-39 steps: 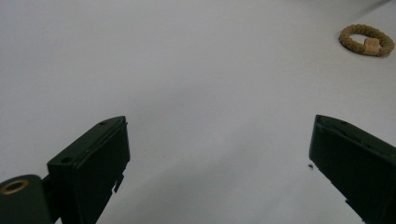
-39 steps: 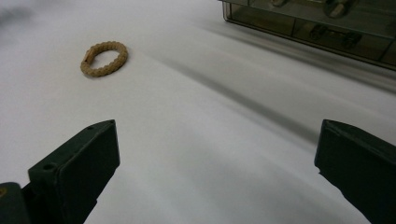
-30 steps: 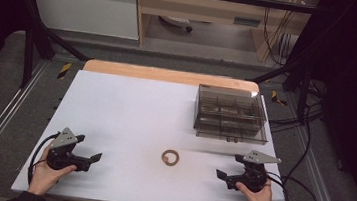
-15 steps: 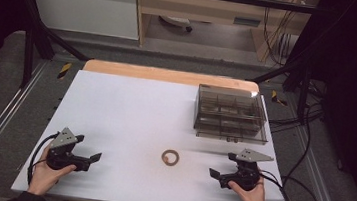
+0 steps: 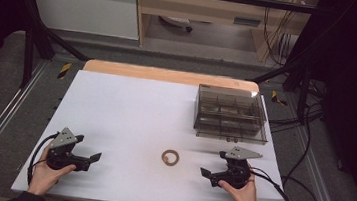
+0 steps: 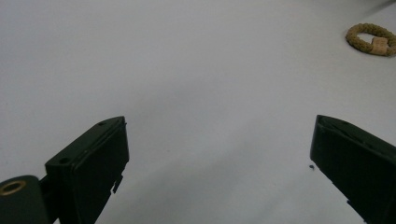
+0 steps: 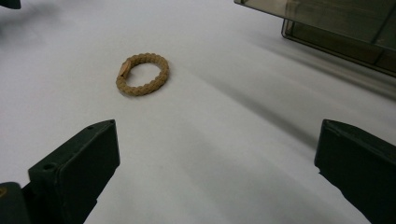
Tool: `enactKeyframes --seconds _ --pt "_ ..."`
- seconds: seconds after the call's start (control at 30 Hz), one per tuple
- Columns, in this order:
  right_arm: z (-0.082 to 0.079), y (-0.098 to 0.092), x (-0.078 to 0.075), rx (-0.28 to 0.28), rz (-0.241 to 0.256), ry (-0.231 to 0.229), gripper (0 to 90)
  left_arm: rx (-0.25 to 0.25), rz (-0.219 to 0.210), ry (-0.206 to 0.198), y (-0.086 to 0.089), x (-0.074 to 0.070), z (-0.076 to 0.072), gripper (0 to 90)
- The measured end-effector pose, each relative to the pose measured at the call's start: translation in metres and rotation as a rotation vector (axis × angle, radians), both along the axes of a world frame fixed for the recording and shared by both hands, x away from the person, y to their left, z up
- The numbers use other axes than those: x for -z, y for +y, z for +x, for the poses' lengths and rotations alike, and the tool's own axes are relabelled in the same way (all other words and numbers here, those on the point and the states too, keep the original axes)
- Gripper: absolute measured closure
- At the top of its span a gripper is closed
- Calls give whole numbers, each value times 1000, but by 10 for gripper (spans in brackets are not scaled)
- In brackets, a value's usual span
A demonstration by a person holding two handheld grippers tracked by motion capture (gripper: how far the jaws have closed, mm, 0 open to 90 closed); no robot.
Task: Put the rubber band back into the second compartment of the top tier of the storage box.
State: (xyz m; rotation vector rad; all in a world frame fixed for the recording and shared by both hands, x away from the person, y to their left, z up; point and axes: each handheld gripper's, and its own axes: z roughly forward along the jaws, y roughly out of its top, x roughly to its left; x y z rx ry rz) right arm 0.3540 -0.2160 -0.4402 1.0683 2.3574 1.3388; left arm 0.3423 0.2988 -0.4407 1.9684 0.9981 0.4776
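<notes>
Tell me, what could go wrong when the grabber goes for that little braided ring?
The small tan braided ring lies flat on the smooth white table, so the open right gripper might push it along rather than pinch it. The ring is thin, so the jaws may scrape the table. Swinging wide could bump the smoky clear plastic compartment box nearby.

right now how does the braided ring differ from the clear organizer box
The braided ring is small, tan, round and lies flat near the table's front between the grippers. The organizer box is far larger, rectangular, smoky and see-through, split into compartments, sitting farther back on the right. Both rest untouched on the white table.
</notes>
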Motion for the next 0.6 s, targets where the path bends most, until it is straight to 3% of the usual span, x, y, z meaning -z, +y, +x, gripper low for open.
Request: enactKeyframes --seconds 0.6 --pt "9 37 -3 -28 -24 9 8 -9 -1 -1 0 0 -1 35"
